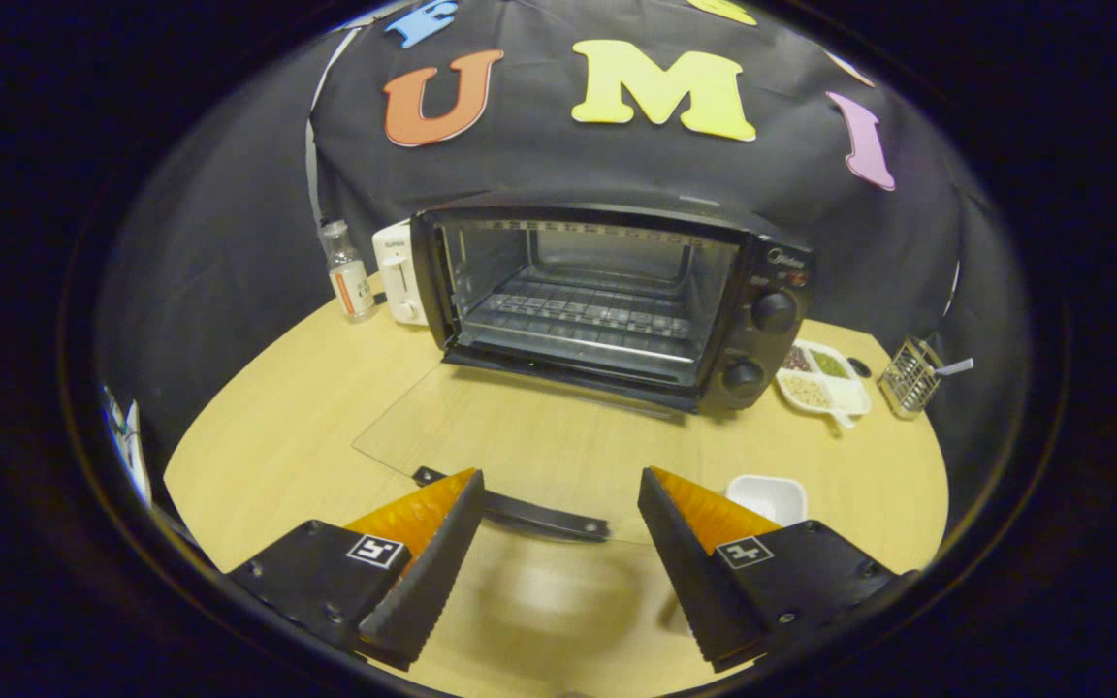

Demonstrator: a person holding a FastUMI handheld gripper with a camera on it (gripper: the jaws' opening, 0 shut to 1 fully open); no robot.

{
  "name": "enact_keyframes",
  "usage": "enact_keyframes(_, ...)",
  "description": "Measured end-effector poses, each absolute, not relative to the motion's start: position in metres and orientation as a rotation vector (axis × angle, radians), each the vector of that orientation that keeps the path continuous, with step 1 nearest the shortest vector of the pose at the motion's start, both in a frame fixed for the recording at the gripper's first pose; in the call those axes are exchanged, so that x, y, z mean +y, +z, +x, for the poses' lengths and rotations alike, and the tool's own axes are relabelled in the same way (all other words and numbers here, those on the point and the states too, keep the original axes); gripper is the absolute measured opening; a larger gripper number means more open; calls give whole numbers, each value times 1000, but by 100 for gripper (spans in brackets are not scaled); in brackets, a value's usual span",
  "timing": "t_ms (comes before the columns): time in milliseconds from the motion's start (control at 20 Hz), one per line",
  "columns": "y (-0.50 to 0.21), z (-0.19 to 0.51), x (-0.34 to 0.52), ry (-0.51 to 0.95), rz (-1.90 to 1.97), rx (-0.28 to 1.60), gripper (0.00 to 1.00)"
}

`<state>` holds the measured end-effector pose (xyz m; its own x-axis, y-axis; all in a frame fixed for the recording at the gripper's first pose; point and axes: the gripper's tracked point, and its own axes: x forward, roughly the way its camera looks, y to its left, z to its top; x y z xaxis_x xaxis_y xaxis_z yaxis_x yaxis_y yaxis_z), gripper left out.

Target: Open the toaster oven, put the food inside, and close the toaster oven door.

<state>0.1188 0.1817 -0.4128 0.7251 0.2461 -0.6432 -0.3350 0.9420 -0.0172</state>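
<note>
Claw [558,543] wide open, empty; boxy toaster oven [617,301], glass door [520,446] flat on wood-grain table [277,427].

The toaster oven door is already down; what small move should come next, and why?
Probably swing toward the white dish beside the right finger to fetch the food: the toaster oven stands open, its rack bare, and the gripper fingers are open, holding nothing.

A black cloth wall [229,242] hangs behind the scene in soft folds, curving round both sides. In front of it stands a round bench [306,427] with a pale wood-grain top, evenly lit, with a faint sheen and soft shadows. Towards the back of the bench rest a small clear bottle [346,271], a white appliance [398,271], a divided dish [825,378] and a wire holder [910,376].
</note>
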Motion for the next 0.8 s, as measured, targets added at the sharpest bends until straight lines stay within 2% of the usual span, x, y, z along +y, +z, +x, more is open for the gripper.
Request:
enact_keyframes(250,-383,141,67,279,-163,661,100)
enact_keyframes(450,-399,129,15,336,-60,767,100)
enact_keyframes(650,-423,108,6,410,105,877,95)
enact_keyframes(750,-434,98,12,454,201,935,88)
enact_keyframes(800,-440,92,15,476,247,969,80)
